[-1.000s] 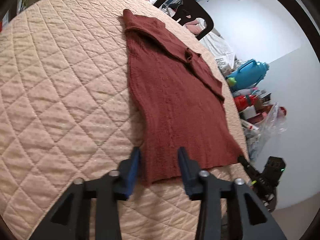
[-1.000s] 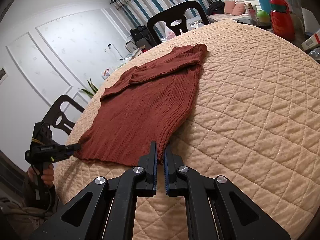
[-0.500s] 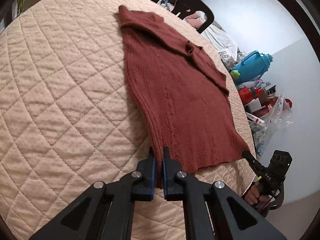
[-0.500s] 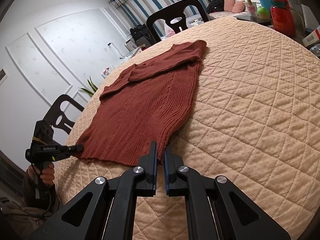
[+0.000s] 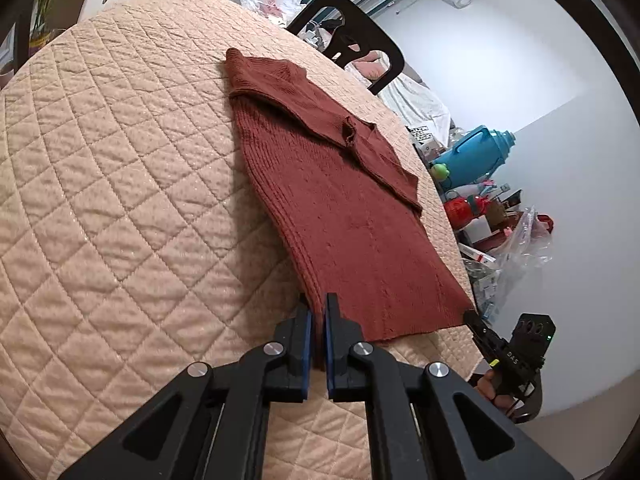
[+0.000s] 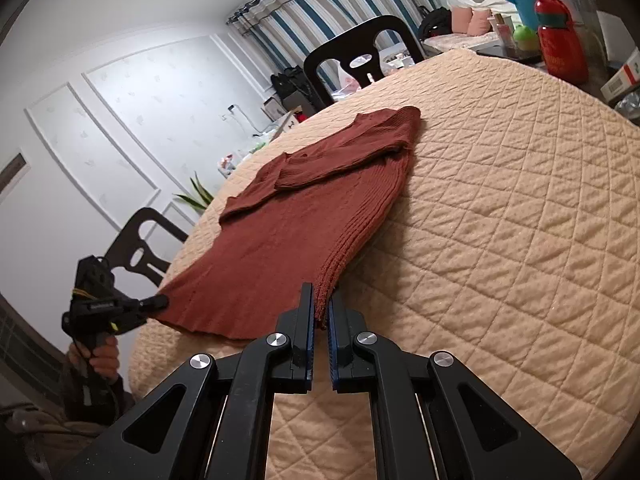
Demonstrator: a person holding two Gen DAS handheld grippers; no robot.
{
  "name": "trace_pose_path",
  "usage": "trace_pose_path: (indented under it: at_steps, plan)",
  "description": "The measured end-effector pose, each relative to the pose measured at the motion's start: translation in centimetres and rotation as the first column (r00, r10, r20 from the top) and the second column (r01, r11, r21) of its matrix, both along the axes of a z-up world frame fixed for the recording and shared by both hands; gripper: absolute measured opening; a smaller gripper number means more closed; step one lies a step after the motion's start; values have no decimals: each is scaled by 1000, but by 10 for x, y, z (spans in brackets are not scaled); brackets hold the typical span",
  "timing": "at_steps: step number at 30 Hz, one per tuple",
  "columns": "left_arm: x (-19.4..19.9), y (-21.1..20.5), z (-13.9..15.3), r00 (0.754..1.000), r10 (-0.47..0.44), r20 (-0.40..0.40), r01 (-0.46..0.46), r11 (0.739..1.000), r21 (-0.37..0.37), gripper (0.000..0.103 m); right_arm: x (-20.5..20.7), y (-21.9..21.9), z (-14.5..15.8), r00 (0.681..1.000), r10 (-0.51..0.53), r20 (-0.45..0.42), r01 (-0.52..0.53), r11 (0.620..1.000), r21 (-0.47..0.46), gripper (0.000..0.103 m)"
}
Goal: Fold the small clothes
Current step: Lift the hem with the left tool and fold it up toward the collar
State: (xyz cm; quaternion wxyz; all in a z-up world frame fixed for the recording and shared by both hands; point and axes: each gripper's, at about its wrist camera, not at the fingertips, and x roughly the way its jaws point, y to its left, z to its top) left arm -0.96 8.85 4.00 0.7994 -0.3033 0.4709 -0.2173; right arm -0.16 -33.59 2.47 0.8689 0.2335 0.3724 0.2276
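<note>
A rust-red knitted sweater [image 5: 344, 200] lay spread on a round desk covered with a beige quilted cloth [image 5: 120, 200], its hem toward the near edge of the desk and its collar end toward the far edge. Both sleeves were folded across the upper body of the garment.

The left tool [image 5: 317, 312] was clamped shut on the left hem corner of the sweater, the knit pinched between its blue-lined pads, and that corner stood slightly raised off the cloth. In the right wrist view the same tool appeared at the near left edge of the desk, held by a person's hand [image 6: 100, 356], its tip touching the sweater's corner.

The right tool [image 6: 320, 308] was likewise closed on the right hem corner, with the ribbed edge of the sweater gathered between its pads. From the left wrist view it showed at the near right edge of the desk, tip against the hem.

A black chair [image 6: 360, 60] stood behind the far edge of the desk, and another dark chair [image 6: 140, 248] beside the left edge. Beyond the right edge stood a blue thermos jug [image 5: 476, 156] and a red bottle [image 6: 560, 48] among clutter.
</note>
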Motion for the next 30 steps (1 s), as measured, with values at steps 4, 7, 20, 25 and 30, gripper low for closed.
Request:
trace_pose_path:
  at_steps: [4,7,20,25,30]
  plan:
    - [-5,5,7,1000,4,21,-4,1000,-9,7,-4,-5,6,1000,-4,14,3,1000,21,5]
    - [2,6,9,1000,2,25,-2,1000,9,7,-3,-5,11,999,-15,29,15,1000,-1,5]
    - [40,8,22,999,7,48,-5,999,-36,7,28,2,25,999,5,33,-4,999,-33,5]
    - [57,8,33,997,15,75,-12,999,-34,7,47,5,40,998,14,61,-11,999,-37,5]
    - [82,9,41,996,36,86,-32,998,-46,7,74,8,49,998,9,67,-6,999,-51,5]
